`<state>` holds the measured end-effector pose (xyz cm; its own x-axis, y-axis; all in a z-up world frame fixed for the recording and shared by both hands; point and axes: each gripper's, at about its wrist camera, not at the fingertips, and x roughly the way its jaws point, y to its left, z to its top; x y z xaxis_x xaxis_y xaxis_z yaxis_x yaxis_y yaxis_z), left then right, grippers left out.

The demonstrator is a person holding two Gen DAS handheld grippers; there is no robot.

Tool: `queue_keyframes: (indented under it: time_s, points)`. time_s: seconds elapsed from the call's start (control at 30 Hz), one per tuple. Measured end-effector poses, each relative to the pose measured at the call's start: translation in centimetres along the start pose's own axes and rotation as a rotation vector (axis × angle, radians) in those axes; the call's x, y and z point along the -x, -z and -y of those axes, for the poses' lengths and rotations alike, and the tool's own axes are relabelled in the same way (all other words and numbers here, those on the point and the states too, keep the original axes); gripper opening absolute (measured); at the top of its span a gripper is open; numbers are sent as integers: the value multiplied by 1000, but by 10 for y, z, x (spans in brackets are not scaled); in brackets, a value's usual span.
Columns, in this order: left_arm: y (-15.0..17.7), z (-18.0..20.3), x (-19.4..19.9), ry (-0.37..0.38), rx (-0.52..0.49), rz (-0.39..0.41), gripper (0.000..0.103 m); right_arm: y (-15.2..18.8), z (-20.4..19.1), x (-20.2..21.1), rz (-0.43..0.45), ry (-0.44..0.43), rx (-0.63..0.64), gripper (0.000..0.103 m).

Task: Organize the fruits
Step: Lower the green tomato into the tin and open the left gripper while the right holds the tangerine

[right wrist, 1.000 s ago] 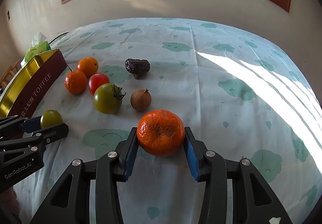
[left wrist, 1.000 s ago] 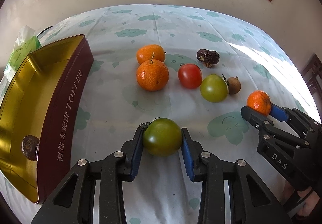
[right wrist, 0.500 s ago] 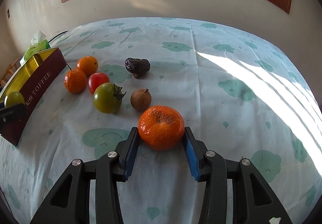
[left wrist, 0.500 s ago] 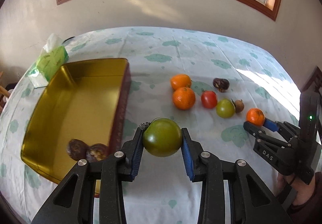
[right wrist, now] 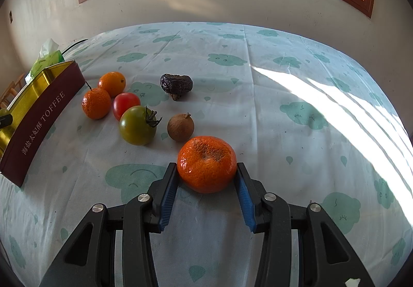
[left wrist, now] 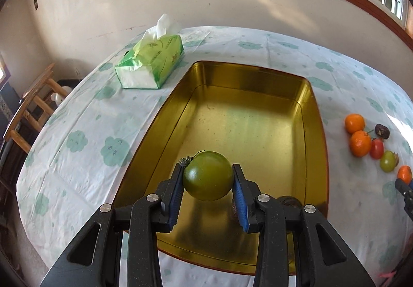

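My left gripper is shut on a green tomato and holds it above the near part of the gold toffee tin. A dark fruit lies in the tin, mostly hidden behind my right finger. My right gripper is shut on a mandarin low over the tablecloth. Beside it lie a green tomato, a red tomato, two mandarins, a brown round fruit and a dark wrinkled fruit.
A green tissue box stands on the table beyond the tin's far left corner. A wooden chair is off the table's left edge. The tin's maroon side stands left of the fruit group. A wall and window run behind the table.
My left gripper has carried the green tomato left from the table to above the tin. My right gripper has stayed in place with the mandarin.
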<state>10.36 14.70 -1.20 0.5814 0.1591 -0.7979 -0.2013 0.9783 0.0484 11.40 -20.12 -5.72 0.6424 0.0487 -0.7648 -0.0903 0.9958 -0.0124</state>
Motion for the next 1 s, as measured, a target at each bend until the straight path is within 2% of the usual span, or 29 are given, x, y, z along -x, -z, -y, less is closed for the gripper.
queue_keyframes:
  time_s: [0.3,0.73,1.0]
  points:
    - [16,-10,-17,-17,29,-63,37,0,0,0,0,1,0,42]
    - [32,8,-6,-26,-59,-66,37,0,0,0,-1,1,0,42]
    - [40,7,0,-23,-57,-71,37,0,0,0,-1,1,0,42]
